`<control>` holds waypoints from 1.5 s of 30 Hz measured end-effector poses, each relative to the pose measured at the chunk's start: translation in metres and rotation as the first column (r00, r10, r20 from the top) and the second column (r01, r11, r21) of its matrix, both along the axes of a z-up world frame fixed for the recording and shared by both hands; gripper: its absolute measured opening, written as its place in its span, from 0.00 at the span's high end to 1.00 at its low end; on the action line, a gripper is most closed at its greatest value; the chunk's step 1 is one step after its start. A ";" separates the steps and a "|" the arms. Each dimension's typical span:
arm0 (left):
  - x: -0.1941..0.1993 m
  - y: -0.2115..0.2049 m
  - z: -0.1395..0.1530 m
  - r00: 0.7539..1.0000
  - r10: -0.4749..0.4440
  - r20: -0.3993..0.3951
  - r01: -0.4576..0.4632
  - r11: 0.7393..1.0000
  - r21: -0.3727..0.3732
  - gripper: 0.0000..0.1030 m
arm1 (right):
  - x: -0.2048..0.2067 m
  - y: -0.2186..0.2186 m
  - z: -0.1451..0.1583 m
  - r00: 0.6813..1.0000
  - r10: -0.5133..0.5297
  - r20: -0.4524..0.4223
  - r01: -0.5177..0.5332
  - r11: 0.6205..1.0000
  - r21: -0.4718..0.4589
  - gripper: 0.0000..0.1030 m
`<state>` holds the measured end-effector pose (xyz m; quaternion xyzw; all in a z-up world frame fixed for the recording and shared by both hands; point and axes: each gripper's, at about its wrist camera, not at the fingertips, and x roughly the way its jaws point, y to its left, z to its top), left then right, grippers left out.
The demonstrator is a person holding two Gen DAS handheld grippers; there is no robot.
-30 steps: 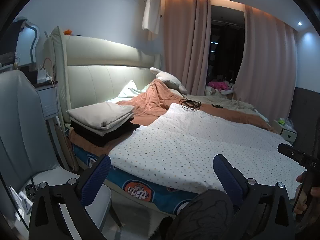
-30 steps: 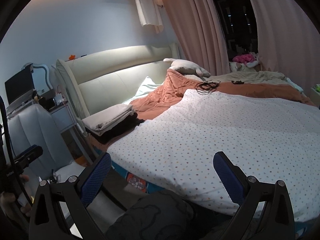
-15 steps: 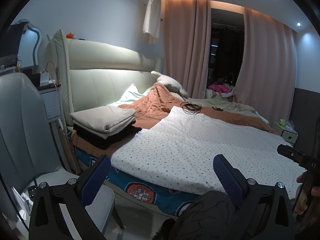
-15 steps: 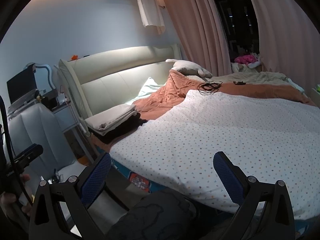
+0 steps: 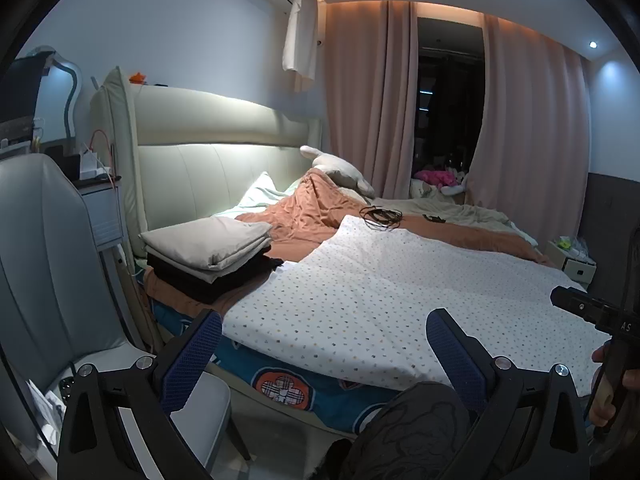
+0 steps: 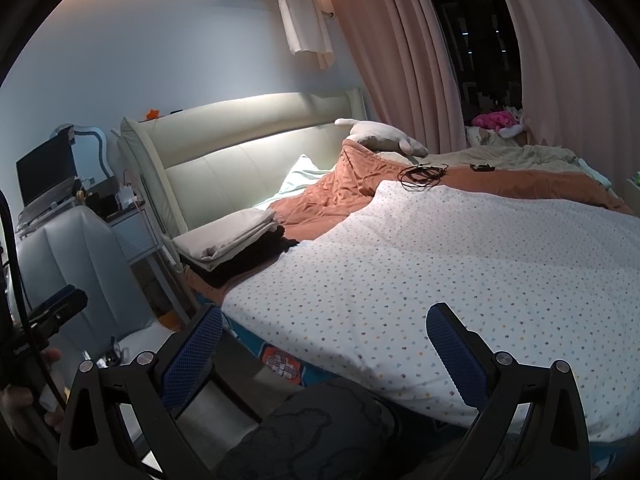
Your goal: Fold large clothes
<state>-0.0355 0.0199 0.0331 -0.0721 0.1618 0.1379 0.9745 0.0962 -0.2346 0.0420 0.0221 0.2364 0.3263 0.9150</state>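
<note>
A stack of folded clothes lies on the bed's left side, a beige piece (image 5: 208,246) (image 6: 228,238) on top of a black one (image 5: 212,282) (image 6: 248,262). A white dotted sheet (image 5: 400,292) (image 6: 460,268) is spread flat over the bed. My left gripper (image 5: 324,344) is open and empty, held in front of the bed's near edge. My right gripper (image 6: 324,344) is open and empty, also short of the bed. Dark patterned fabric (image 5: 416,428) (image 6: 312,432) shows low between the fingers in both views.
A grey chair (image 5: 44,280) (image 6: 76,268) stands left of the bed beside a nightstand (image 5: 102,208). A rumpled orange blanket (image 5: 316,212), a coil of black cable (image 5: 380,214) (image 6: 422,172) and a plush pillow (image 6: 384,136) lie further back. Pink curtains (image 5: 368,100) hang behind.
Both grippers have drawn back and tilted up slightly, so the bed sits lower and a bit farther in view. Both stay open and empty.
</note>
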 end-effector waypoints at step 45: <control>-0.026 -0.005 0.002 0.999 -0.032 0.031 0.031 0.999 0.013 0.01 | -0.015 -0.001 0.002 1.000 0.010 0.000 -0.010 1.000 0.004 0.01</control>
